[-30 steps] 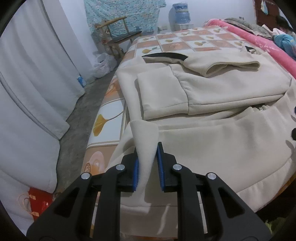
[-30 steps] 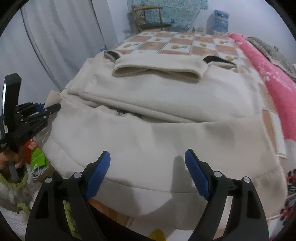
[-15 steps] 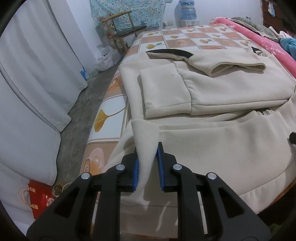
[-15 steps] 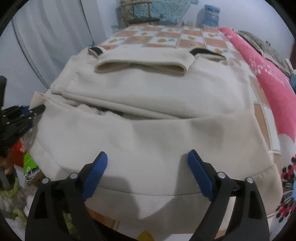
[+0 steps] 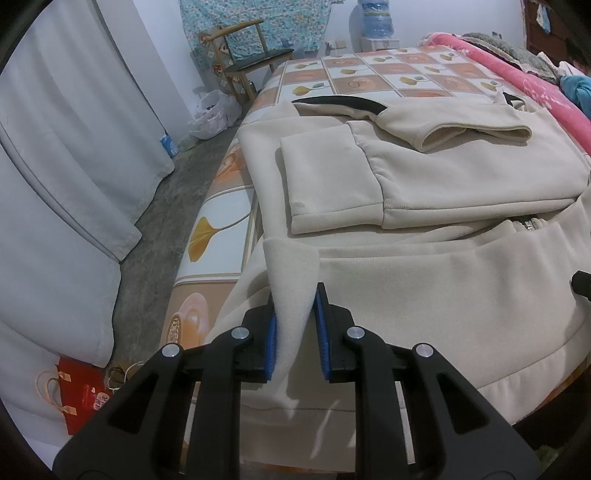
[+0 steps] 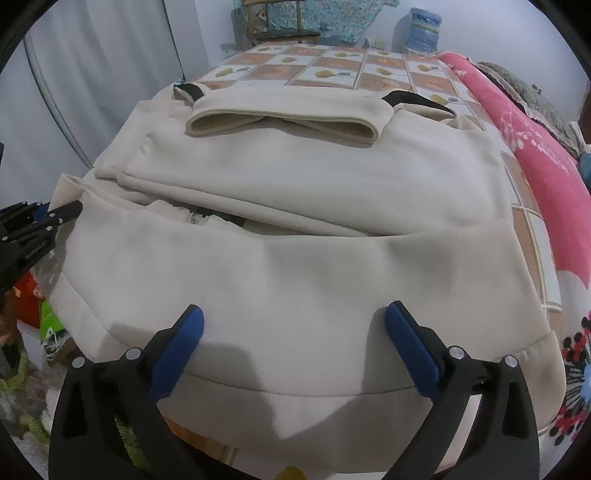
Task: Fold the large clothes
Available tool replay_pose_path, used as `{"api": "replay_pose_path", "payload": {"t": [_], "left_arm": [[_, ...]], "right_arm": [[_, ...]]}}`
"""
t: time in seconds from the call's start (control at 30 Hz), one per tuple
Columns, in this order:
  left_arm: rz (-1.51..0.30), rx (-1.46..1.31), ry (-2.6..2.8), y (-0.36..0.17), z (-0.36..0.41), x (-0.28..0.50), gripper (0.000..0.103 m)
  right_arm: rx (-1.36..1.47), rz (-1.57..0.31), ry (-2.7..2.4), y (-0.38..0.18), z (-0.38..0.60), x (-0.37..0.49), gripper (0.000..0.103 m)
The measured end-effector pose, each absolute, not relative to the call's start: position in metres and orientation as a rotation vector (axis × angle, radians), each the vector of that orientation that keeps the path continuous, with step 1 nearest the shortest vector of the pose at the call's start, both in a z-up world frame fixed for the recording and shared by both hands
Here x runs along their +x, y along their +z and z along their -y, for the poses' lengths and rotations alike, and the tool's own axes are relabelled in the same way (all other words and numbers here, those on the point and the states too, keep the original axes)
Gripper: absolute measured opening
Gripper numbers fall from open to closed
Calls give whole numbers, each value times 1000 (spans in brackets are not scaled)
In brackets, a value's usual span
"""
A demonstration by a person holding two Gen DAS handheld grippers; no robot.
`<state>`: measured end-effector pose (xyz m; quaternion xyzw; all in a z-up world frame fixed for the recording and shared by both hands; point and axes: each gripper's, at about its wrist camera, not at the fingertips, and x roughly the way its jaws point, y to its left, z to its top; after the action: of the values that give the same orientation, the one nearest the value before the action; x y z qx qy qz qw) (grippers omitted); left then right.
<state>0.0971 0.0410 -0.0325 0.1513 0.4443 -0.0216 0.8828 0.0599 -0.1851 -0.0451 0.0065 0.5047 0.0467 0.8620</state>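
While the left gripper pinches the hoodie, nothing holds contents.

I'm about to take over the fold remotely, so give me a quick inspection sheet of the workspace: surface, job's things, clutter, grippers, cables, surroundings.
Surface: bed with a tile-pattern sheet; pink blanket along one side.
Job's things: cream jacket spread flat, sleeves folded across it, lower part folded up.
Clutter: red gift bag and white plastic bag on the floor.
Grippers: left gripper shut on the jacket's corner; right gripper open above the hem, its jaws just opened wider, nothing pinched.
Cables: nothing seen.
Surroundings: white curtain, wooden chair, water bottle by the wall.
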Motion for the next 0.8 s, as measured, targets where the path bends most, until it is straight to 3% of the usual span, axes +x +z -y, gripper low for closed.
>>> {"api": "replay_pose_path", "payload": {"t": [0.47, 0.8], "left_arm": [[-926, 320, -44, -33, -41, 97, 18], [-917, 313, -54, -34, -43, 97, 18]], "right_arm": [[55, -1042, 102, -36, 196, 56, 96], [58, -922, -29, 2, 285, 31, 93]]}}
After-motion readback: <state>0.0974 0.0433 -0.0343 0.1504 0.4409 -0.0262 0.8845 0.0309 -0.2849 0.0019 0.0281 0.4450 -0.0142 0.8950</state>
